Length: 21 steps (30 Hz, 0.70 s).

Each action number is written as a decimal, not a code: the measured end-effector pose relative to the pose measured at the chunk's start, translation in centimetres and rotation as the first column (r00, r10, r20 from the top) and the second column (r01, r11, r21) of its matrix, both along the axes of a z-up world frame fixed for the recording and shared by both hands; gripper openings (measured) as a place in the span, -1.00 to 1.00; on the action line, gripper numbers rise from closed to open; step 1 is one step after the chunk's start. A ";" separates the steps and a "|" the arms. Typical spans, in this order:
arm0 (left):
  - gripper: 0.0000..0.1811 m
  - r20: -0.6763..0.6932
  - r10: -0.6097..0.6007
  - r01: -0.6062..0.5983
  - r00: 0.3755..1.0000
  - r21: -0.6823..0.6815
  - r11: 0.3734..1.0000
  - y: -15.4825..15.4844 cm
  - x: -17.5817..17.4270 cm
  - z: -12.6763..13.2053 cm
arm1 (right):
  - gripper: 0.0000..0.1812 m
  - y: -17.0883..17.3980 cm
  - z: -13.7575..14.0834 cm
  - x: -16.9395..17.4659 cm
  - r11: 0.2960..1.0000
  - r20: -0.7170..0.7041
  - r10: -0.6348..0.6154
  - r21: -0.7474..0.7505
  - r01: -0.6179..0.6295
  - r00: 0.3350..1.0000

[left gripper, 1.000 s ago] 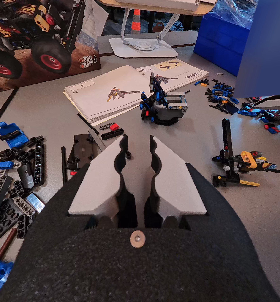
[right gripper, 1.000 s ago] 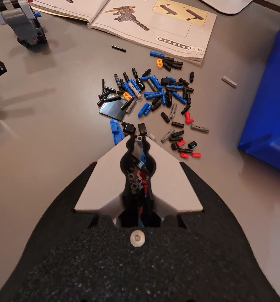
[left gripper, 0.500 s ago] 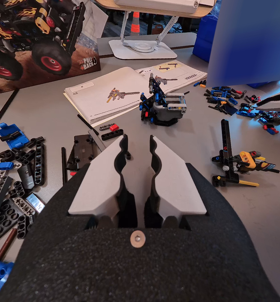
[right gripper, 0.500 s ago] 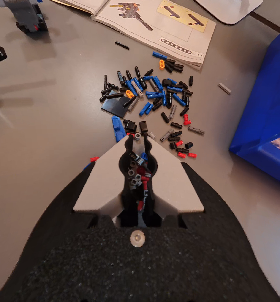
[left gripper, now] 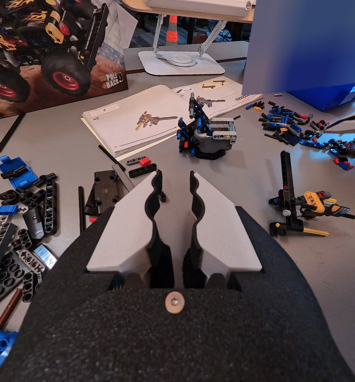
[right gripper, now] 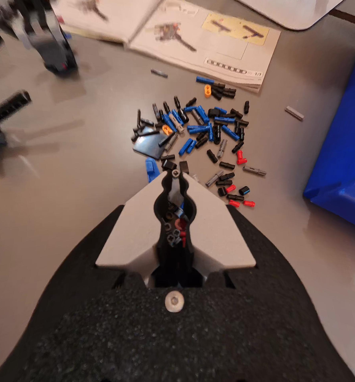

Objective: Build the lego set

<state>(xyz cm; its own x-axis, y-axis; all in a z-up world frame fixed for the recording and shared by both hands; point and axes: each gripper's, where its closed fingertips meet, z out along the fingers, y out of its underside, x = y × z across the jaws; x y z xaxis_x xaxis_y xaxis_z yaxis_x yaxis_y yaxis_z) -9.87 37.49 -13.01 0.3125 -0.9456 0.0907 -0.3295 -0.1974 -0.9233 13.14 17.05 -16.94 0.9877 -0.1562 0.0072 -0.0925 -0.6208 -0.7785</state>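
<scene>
My left gripper (left gripper: 175, 175) is open and empty, hovering over bare table in front of the grey and black subassembly (left gripper: 209, 136). My right gripper (right gripper: 175, 174) is shut on a small grey round pin (right gripper: 175, 172), pinched at the very fingertips above the near edge of the pile of blue, black and red pins (right gripper: 203, 128). One of its grey fingers (left gripper: 348, 126) shows at the right edge of the left wrist view. A second subassembly with a black beam and yellow parts (left gripper: 296, 206) lies right of my left gripper.
The open instruction booklet (left gripper: 141, 117) lies behind the subassembly, with the set's box (left gripper: 38, 51) at far left. Loose black and blue beams (left gripper: 27, 206) lie at left. A blue bin (right gripper: 342, 155) stands right of the pin pile. A white stand base (left gripper: 180, 64) is at the back. The grippers' ends are close to 30 centimetres from one another.
My right gripper's jaws widened a little, then closed on the small grey pin at the tips; the view is blurred from its motion. My left gripper has stayed still and open.
</scene>
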 end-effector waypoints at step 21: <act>-0.73 0.057 0.006 -0.005 0.998 -0.019 1.000 0.4 -0.3 0.7 | -0.93 7.9 2.9 -9.0 0.940 -0.008 0.303 0.170 -0.297 0.953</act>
